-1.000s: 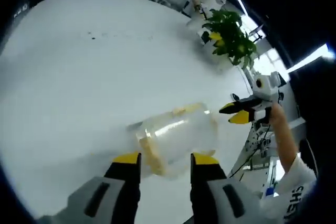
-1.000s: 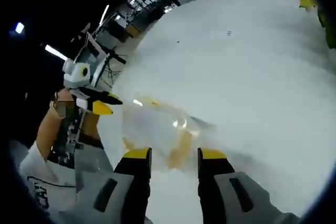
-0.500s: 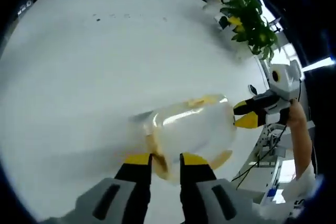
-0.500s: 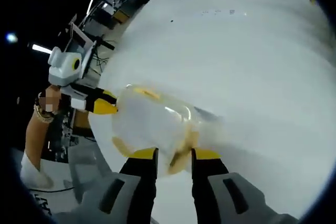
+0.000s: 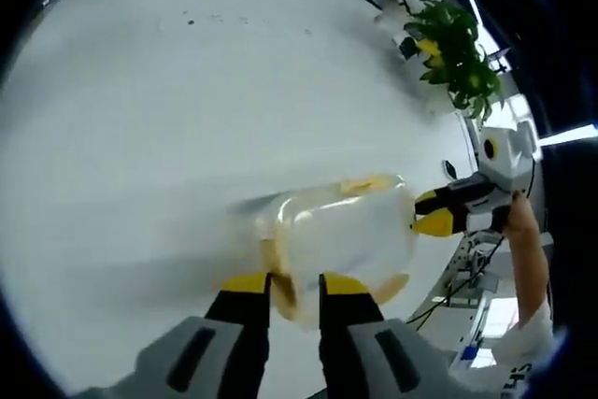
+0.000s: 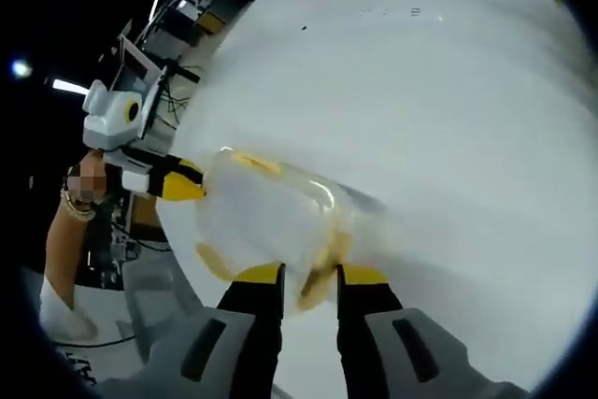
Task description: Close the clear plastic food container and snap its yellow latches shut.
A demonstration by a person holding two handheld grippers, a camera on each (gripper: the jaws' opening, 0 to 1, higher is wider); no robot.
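Note:
The clear plastic container (image 5: pixel 341 235) lies on the white table (image 5: pixel 140 137), with yellow latches at its ends. My left gripper (image 5: pixel 295 285) is shut on the near yellow latch (image 5: pixel 282 289). At the container's far end, the right gripper (image 5: pixel 432 211) touches it with its yellow tips. In the right gripper view the container (image 6: pixel 266 221) lies just ahead, and my right gripper (image 6: pixel 309 275) is shut on the yellow latch (image 6: pixel 321 266) at that end. The left gripper (image 6: pixel 182 184) sits at the opposite end. Another latch (image 6: pixel 252 163) shows along the top edge.
A green potted plant (image 5: pixel 453 44) stands near the table's far right edge. A person's arm (image 5: pixel 528 268) reaches in behind the right gripper, and a wrist with a bracelet (image 6: pixel 75 201) shows behind the left gripper. Desks and equipment (image 6: pixel 149 63) lie beyond the table edge.
Both grippers have moved in on the container's ends, and their jaws have narrowed from wide apart to pinching the yellow latches. Over the last half second little has shifted.

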